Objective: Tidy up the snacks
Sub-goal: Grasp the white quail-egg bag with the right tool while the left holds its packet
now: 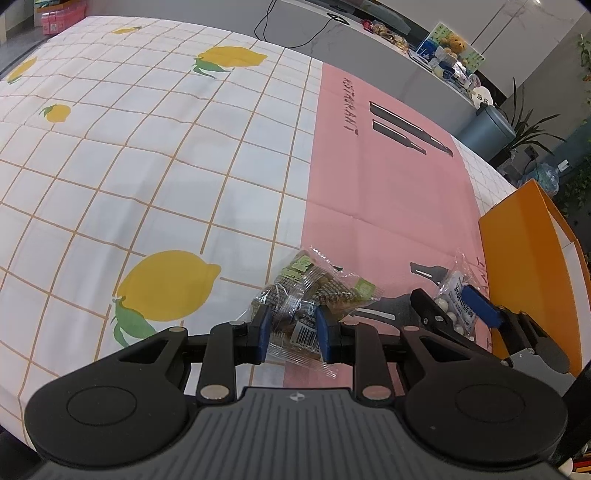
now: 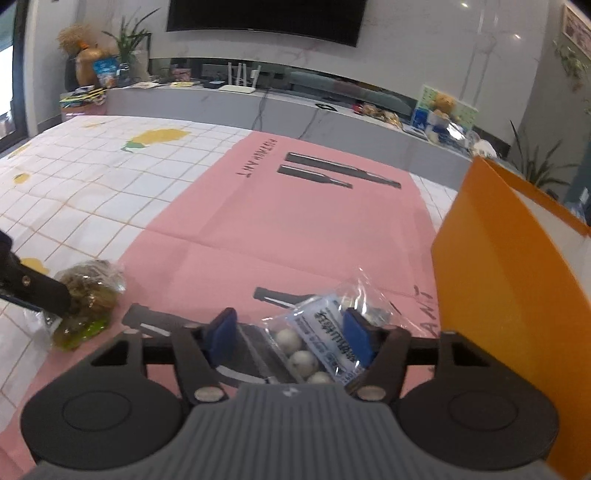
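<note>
L gripper (image 1: 291, 325) fingers pinch clear packet of green-brown sweets (image 1: 306, 291) on pink paper mat (image 1: 388, 192), R gripper (image 2: 290, 334) fingers straddle clear bag of white balls (image 2: 325, 343) w/ left pad apart; recommend firm grip, then lift clear into adjacent orange cardboard box (image 2: 509, 280).

wall: pale marble, dark TV (image 2: 264, 18) mounted | furniture: long grey counter (image 2: 258, 105) below it, cluttered, black cable trailing | plants: green plant (image 2: 129, 40) at left end, another (image 2: 535, 166) at right | window (image 2: 7, 74): bright daylight, far left | bin (image 1: 485, 127): grey-blue, right of the counter
</note>
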The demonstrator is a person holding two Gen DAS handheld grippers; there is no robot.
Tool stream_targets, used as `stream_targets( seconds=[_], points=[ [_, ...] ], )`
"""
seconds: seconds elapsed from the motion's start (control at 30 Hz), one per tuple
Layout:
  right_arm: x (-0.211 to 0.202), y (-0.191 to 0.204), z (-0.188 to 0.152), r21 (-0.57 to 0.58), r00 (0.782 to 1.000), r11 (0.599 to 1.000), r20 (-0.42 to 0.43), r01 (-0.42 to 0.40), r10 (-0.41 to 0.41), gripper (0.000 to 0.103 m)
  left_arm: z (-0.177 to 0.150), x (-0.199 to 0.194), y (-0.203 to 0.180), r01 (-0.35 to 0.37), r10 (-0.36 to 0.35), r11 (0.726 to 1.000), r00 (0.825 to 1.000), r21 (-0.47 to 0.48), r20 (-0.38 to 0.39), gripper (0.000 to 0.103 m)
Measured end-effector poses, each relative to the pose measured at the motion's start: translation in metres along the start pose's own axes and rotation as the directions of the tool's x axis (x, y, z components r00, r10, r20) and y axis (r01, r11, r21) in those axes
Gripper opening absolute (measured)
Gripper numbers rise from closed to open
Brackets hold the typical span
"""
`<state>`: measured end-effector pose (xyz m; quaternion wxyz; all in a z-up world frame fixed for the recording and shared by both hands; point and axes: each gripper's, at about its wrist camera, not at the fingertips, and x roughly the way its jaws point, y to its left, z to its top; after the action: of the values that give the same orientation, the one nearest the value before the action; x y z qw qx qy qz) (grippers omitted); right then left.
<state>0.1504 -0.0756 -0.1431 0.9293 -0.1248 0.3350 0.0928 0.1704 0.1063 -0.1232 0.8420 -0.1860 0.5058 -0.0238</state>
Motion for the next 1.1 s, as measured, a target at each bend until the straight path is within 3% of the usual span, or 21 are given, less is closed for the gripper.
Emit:
stream_targets(
  seconds=[0.03, 0.1, 0.17, 0.23, 0.27, 0.33, 0.4, 0.47, 0.53, 0.63, 0.7, 0.87, 0.93, 1.03, 1.07, 1.1],
  points=[
    [-0.002, 0.004, -0.001, -0.024, 1.000, 1.000, 0.004, -0.001, 0.001, 0.040, 0.000, 0.000, 0.000, -0.001, 0.001, 1.000, 1.000, -0.002, 0.001, 0.029],
    [-0.004, 0.013, -0.003, -0.089, 1.000, 0.996, 0.011, 0.017, -0.016, 0.036, 0.000, 0.000, 0.000, -0.002, 0.002, 1.000, 1.000, -0.006, 0.000, 0.029],
    [-0.008, 0.017, -0.005, -0.106, 0.999, 0.994, 0.020, 0.029, -0.027, 0.038, 0.000, 0.000, 0.000, -0.003, 0.003, 1.000, 1.000, -0.006, -0.001, 0.029],
    [-0.010, 0.014, -0.006, -0.071, 0.999, 0.997, 0.020, 0.031, -0.030, 0.061, 0.000, 0.000, -0.001, -0.005, 0.005, 1.000, 1.000, -0.004, -0.001, 0.029],
    [-0.014, 0.010, -0.006, -0.041, 0.999, 0.999, 0.028, 0.036, -0.035, 0.067, 0.000, 0.000, -0.001, -0.005, 0.005, 1.000, 1.000, -0.003, -0.002, 0.029],
    [-0.022, 0.000, -0.006, 0.051, 0.994, 0.994, 0.059, 0.094, -0.097, 0.089, 0.000, 0.000, -0.001, -0.003, 0.003, 1.000, 1.000, -0.007, -0.005, 0.029],
    [-0.029, -0.015, -0.008, 0.217, 0.987, 0.966, 0.053, 0.139, -0.154, 0.095, 0.000, 0.001, -0.002, 0.003, -0.003, 1.000, 1.000, -0.007, -0.011, 0.029],
    [-0.027, -0.023, -0.010, 0.333, 0.989, 0.933, 0.010, 0.138, -0.150, 0.093, -0.001, 0.001, -0.003, 0.005, -0.005, 1.000, 1.000, -0.005, -0.013, 0.029],
    [-0.025, -0.021, -0.014, 0.435, 0.979, 0.879, -0.034, 0.197, -0.203, 0.093, -0.002, 0.001, -0.004, 0.006, -0.006, 1.000, 1.000, -0.004, -0.012, 0.029],
    [-0.015, -0.008, -0.023, 0.497, 0.942, 0.802, -0.126, 0.332, -0.312, 0.100, -0.001, 0.002, -0.003, 0.020, -0.021, 1.000, 1.000, -0.021, -0.019, 0.029],
    [-0.011, -0.004, -0.027, 0.548, 0.937, 0.764, -0.126, 0.340, -0.327, 0.100, 0.000, 0.002, -0.002, 0.024, -0.024, 0.999, 0.999, -0.027, -0.021, 0.029],
    [0.005, -0.003, -0.012, 0.526, 0.936, 0.777, -0.140, 0.346, -0.322, 0.100, -0.002, 0.001, -0.003, 0.025, -0.025, 1.000, 0.999, -0.016, -0.022, 0.029],
    [0.011, -0.001, -0.008, 0.482, 0.935, 0.802, -0.160, 0.353, -0.316, 0.100, -0.002, 0.002, -0.003, 0.025, -0.025, 1.000, 0.999, -0.019, -0.023, 0.029],
    [0.008, 0.000, -0.010, 0.444, 0.955, 0.845, -0.130, 0.296, -0.266, 0.100, -0.002, 0.002, -0.003, 0.025, -0.025, 1.000, 0.999, -0.019, -0.024, 0.029],
    [0.007, -0.001, -0.010, 0.432, 0.961, 0.858, -0.119, 0.277, -0.250, 0.098, -0.002, 0.002, -0.003, 0.025, -0.025, 0.999, 0.999, -0.020, -0.024, 0.029],
    [0.006, -0.001, -0.011, 0.421, 0.965, 0.869, -0.102, 0.261, -0.240, 0.090, -0.002, 0.002, -0.003, 0.025, -0.025, 0.999, 0.999, -0.020, -0.024, 0.029]
  ],
)
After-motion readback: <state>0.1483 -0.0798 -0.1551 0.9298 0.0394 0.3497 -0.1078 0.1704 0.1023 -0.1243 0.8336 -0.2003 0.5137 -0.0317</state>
